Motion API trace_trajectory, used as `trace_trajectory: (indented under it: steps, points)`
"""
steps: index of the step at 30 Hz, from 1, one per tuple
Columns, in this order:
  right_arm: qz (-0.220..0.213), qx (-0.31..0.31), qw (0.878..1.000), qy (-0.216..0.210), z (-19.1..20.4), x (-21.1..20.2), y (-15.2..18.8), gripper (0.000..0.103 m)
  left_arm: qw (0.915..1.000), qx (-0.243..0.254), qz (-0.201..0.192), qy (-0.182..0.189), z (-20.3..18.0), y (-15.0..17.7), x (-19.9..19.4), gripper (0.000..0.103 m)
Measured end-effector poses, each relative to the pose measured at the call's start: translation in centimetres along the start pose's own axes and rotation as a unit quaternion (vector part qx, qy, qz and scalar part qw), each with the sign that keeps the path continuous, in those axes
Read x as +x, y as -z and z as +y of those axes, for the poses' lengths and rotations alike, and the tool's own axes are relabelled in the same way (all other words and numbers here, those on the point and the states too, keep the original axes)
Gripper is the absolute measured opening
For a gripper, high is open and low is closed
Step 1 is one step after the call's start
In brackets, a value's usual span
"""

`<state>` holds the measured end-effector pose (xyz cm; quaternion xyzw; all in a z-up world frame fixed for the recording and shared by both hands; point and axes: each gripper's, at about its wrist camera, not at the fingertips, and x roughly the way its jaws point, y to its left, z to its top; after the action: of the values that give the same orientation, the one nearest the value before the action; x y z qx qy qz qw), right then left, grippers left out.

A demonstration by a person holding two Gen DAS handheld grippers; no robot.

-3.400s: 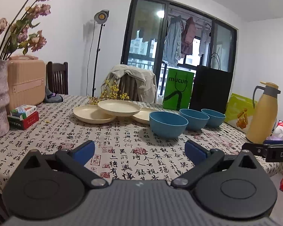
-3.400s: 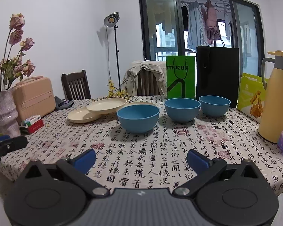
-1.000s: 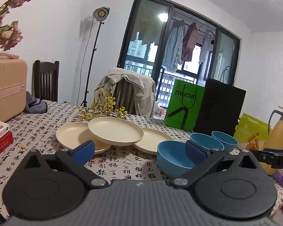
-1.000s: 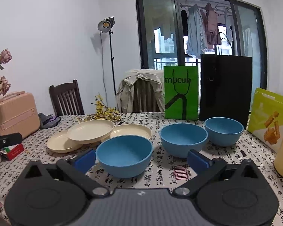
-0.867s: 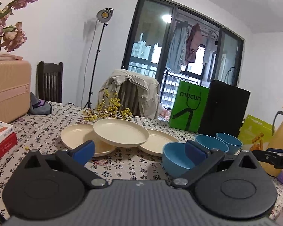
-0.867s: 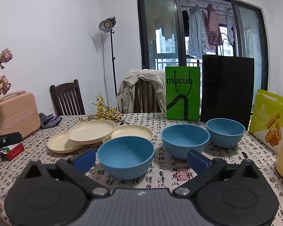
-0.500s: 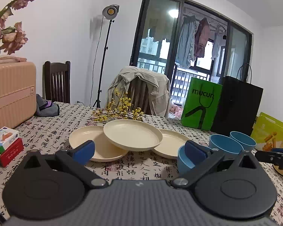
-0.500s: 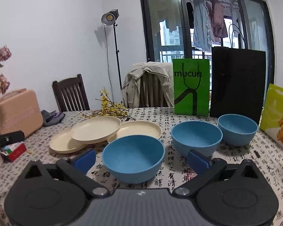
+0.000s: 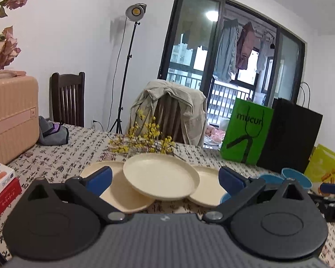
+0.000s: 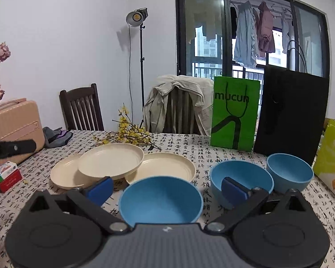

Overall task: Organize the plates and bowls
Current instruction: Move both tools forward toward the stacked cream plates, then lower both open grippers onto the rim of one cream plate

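Note:
Three cream plates lie on the patterned tablecloth: a middle plate [image 9: 160, 176] [image 10: 110, 159] rests tilted across the left plate [image 9: 120, 195] [image 10: 64, 176] and the right plate [image 9: 206, 186] [image 10: 165, 166]. Three blue bowls stand to their right: near [image 10: 160, 199], middle [image 10: 241, 179], far [image 10: 289, 172]. My left gripper [image 9: 165, 178] is open, its fingers on either side of the middle plate, a little short of it. My right gripper [image 10: 166, 188] is open, its fingers either side of the near bowl.
A pink case [image 9: 11, 114], a small red box [image 9: 2, 187] and a grey pouch [image 9: 52, 132] sit at the left. Yellow flowers [image 9: 145, 143] lie behind the plates. Green [image 10: 233, 114], black [image 10: 290, 114] and yellow [image 10: 330, 156] bags stand at the back right.
Both grippers have moved forward over the table. The left one has closed in on the plates, the right one on the near blue bowl. Both stay open.

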<state>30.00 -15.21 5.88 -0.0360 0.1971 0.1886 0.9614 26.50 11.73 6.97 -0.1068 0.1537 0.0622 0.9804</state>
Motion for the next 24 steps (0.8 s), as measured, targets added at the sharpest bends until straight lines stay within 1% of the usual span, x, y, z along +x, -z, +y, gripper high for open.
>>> trace_trajectory:
  steps: [3, 9, 13, 24]
  points:
    - [0.003, 0.003, 1.0, -0.01, 0.3, 0.8, -0.6, 0.103, 1.0, -0.004, 0.003, 0.002, 0.2, -0.6, 0.7, 0.103]
    - [0.01, 0.011, 1.0, -0.012, 1.2, 2.9, -1.9, 0.103, 0.9998, -0.017, 0.014, 0.003, 0.9, -1.6, 2.2, 0.103]
    - [0.018, 0.015, 1.0, -0.014, 1.6, 4.1, -2.4, 0.103, 0.9997, -0.019, 0.011, -0.007, 1.4, -2.3, 3.1, 0.103]
    - [0.032, 0.019, 0.999, -0.006, 3.1, 7.5, -4.0, 0.103, 0.9991, -0.034, 0.024, -0.006, 2.5, -3.7, 6.0, 0.103]
